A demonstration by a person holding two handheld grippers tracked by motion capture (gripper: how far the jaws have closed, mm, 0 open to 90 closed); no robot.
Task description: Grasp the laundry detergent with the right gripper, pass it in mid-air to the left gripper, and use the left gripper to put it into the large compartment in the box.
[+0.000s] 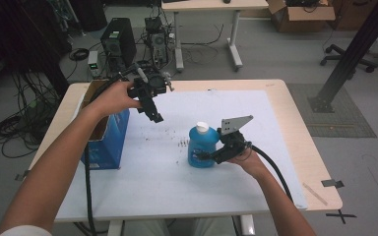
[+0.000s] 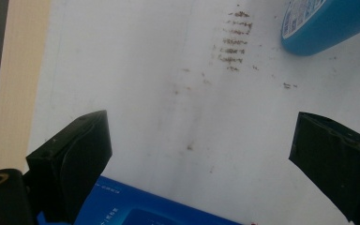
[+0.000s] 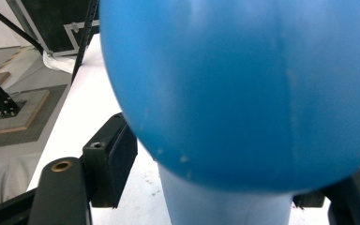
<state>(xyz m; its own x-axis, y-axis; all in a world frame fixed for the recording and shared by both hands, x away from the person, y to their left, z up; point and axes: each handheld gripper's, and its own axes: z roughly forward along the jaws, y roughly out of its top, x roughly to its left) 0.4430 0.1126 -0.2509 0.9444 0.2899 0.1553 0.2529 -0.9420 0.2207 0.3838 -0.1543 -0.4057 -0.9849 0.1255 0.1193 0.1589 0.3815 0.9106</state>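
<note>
The right gripper has its fingers clamped on the upright bottle to lift it, while the left gripper hovers above the box, fingers apart.

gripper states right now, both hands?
Left gripper: open, nothing between its jaws, held above the table near the blue box.
Right gripper: jaws around the blue bottle; grip cannot be told.

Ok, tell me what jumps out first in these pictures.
The blue bottle with a white cap stands mid-table on the white sheet, and the right gripper has its jaws around the lower part of it. At the table's left edge sits an open blue box, with the left gripper held open above the sheet beside it.
</note>
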